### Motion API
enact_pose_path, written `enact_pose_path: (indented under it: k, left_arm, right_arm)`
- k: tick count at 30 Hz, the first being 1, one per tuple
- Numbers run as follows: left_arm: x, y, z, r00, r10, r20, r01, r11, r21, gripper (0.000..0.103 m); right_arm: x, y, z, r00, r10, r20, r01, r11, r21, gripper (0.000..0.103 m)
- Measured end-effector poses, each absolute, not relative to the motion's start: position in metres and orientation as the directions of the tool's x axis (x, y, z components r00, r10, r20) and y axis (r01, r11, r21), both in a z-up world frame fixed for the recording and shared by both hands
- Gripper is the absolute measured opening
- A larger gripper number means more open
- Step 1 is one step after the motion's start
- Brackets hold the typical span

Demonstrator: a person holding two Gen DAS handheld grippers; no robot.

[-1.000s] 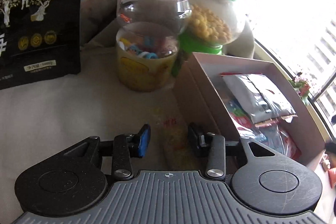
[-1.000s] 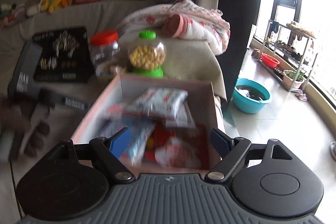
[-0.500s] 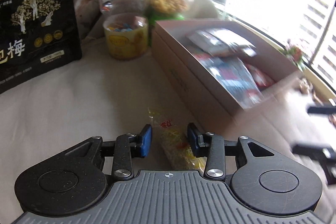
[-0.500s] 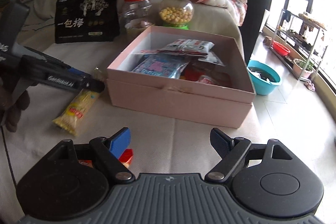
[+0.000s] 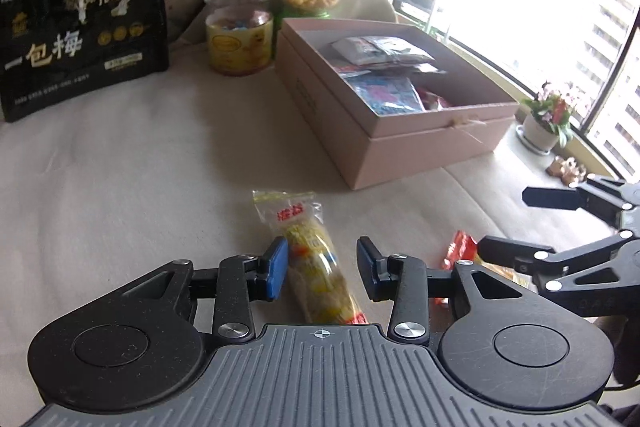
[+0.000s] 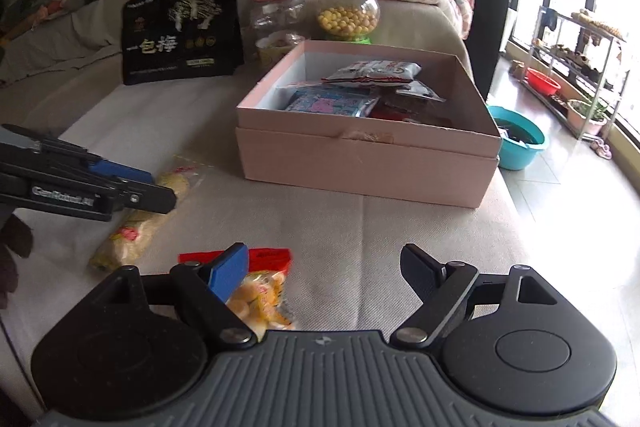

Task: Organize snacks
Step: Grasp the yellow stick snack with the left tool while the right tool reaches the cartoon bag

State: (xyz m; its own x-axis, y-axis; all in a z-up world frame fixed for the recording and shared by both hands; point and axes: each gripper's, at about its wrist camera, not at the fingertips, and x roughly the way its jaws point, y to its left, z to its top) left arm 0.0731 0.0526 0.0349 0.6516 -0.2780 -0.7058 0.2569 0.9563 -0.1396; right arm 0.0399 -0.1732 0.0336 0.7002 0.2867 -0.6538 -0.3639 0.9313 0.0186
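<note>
Left tongs (image 5: 322, 263) are standing open around a yellow snack packet (image 5: 320, 267), not pinching it; right tongs (image 6: 326, 269) are gaping wide open above a red-topped candy bag (image 6: 260, 291).

Daylight from the window (image 5: 552, 7) blows out the right side; fisheye bending at edges; both views fairly sharp.
</note>
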Motion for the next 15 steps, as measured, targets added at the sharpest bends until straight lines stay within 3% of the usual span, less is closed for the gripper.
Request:
enact_pose_path:
  k: [6,15]
  left_arm:
    - [0.065,0.045,0.031,0.659,-0.235,-0.714,0.246,0.965,-0.091,0.043]
    - [0.053,0.041,0.021,0.635,-0.213,-0.743,0.237,0.969,-0.075,0.041]
  right_arm:
    - [0.018,-0.154,0.022,0.635,0.345,-0.691,-0.484,0.875,-0.008,0.084]
    - [0.016,-0.153,0.008,0.638,0.299,-0.710,-0.444,0.896,-0.022,0.090]
